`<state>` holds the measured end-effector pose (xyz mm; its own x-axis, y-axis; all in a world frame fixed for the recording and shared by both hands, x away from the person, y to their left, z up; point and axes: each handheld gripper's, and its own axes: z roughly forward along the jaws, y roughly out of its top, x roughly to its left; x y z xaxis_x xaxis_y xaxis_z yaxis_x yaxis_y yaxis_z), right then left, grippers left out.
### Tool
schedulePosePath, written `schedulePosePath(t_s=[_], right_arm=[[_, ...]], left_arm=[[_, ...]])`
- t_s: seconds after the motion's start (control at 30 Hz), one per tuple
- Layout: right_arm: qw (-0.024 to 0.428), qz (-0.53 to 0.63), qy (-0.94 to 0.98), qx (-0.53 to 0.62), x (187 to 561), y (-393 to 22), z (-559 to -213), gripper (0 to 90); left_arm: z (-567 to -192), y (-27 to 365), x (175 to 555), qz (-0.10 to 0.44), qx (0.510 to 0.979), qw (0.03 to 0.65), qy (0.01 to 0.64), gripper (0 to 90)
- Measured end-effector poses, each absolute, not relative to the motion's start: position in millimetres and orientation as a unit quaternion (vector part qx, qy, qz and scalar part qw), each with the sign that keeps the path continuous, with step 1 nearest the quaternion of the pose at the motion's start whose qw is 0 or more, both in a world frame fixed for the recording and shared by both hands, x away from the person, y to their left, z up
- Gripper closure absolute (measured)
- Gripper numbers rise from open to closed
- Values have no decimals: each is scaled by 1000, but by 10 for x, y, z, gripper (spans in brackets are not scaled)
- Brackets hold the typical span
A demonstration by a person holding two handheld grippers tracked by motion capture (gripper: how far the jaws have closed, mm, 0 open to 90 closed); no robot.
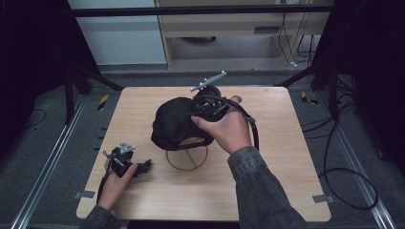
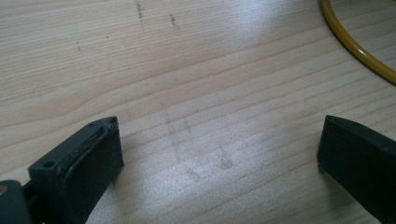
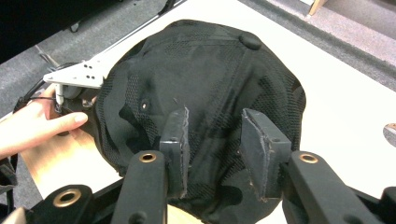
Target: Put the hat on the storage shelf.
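Note:
A black mesh cap (image 1: 174,121) sits on top of a yellow wire hoop stand (image 1: 186,160) near the middle of the wooden table (image 1: 277,157). My right gripper (image 1: 199,110) is at the cap's right side, held from above by a hand. In the right gripper view its jaws stand a little apart over the cap's crown (image 3: 201,70), and my right gripper (image 3: 215,114) is open with no fabric pinched between the pads. My left gripper (image 1: 143,166) rests low at the table's front left. It is open (image 2: 220,120) over bare wood, with the yellow hoop (image 2: 355,46) off to its upper right.
The table's edges drop to grey floor on all sides. Black cables (image 1: 353,186) loop on the floor at the right. Dark frame posts (image 1: 329,81) stand at the back corners, and a wooden cabinet (image 1: 229,24) is behind the table.

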<state>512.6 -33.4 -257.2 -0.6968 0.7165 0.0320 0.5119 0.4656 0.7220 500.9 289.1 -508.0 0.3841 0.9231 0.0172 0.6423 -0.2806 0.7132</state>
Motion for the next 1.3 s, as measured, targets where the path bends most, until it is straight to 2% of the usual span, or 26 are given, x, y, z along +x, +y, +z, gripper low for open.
schedulePosePath(t_s=[1.0, 1.2, 1.27, 1.3], right_arm=[[142, 393, 819, 393, 4971, -867, -2509, 563], [149, 396, 814, 398, 4953, -942, -2488, 492], [153, 399, 809, 403, 4941, -981, -2471, 424], [153, 399, 809, 403, 4941, -981, -2471, 424]], left_arm=[[-5079, 2893, 5009, 221, 770, 316, 508, 0], [-5079, 2893, 5009, 221, 770, 316, 508, 0], [-5079, 2893, 5009, 221, 770, 316, 508, 0], [-5079, 2893, 5009, 221, 770, 316, 508, 0]])
